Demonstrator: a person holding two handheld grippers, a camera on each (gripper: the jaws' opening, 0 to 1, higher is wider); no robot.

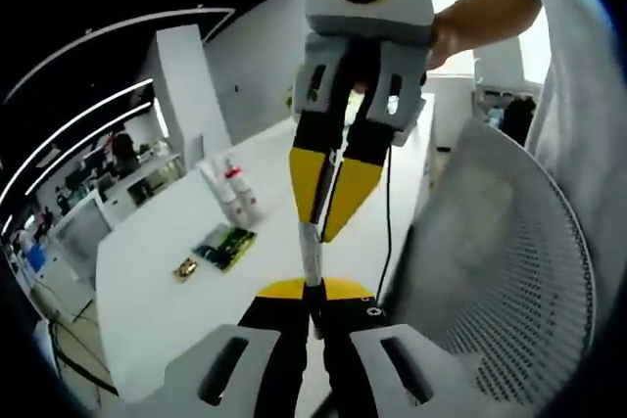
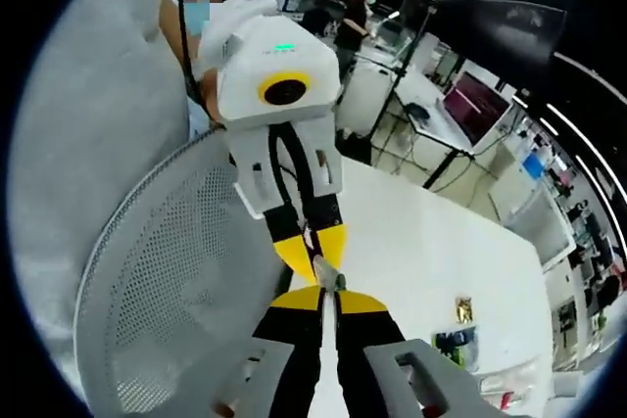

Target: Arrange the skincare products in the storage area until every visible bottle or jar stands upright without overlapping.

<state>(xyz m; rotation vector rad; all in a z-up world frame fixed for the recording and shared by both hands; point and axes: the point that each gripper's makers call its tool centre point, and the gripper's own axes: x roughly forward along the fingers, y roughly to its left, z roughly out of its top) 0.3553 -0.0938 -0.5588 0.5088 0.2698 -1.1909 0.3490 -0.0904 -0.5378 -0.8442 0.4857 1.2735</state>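
Bottles (image 1: 235, 191) stand upright together mid-table (image 1: 157, 291), near its far edge, beside a green packet (image 1: 225, 245). Your left gripper (image 1: 314, 312) and right gripper (image 1: 331, 205) both pinch one thin stick (image 1: 311, 256), tips meeting above the near edge.

The bottles (image 1: 235, 191) stand far off, labels too small to read.

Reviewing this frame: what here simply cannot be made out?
- Thin silvery item, left gripper view: the left gripper and right gripper cover its ends, so its identity is unclear.
- Two bottles, left gripper view: labels too small to read.
- Small gold item, left gripper view: too small to identify.
- Table, right side: hidden by the mesh chair back.
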